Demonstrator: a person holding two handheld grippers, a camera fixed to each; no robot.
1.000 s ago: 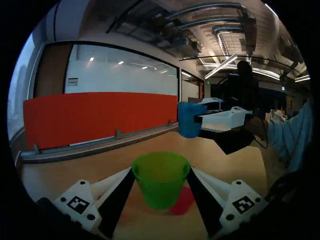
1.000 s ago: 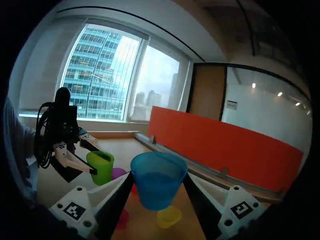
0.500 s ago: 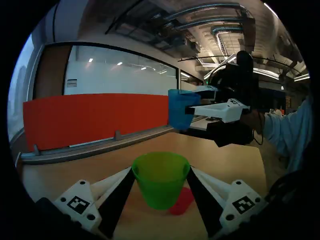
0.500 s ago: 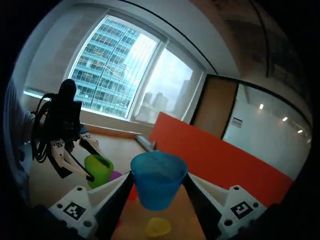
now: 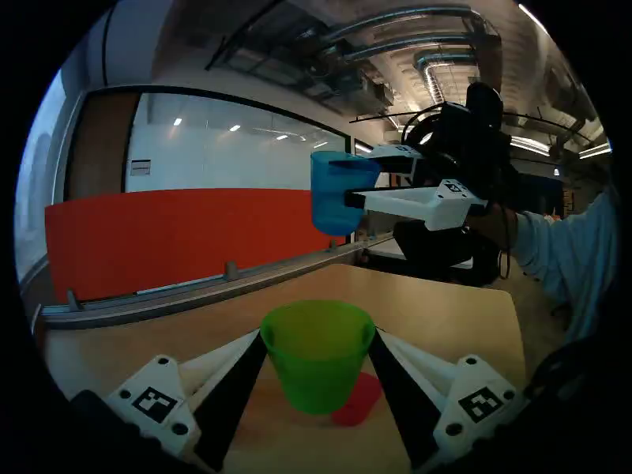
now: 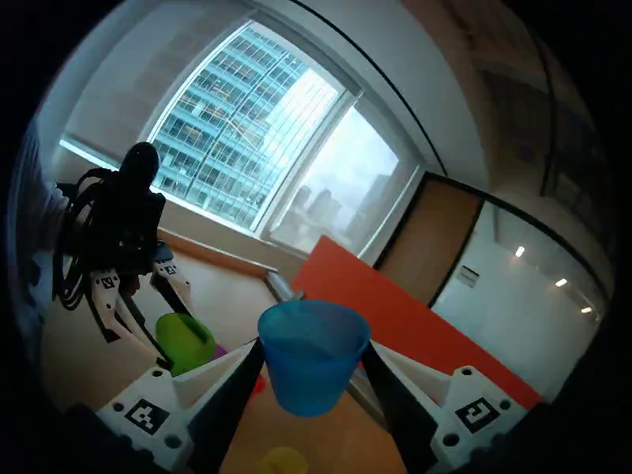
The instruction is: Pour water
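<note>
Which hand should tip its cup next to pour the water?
Right, probably. The right gripper holds the blue cup raised higher than the green cup, which the left gripper holds upright, low over the table.

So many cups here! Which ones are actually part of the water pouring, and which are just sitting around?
In the job:
- blue cup, gripped by the right tool
- green cup, gripped by the left tool

Lying about:
- red cup on the table
- yellow cup
- orange partition
</note>
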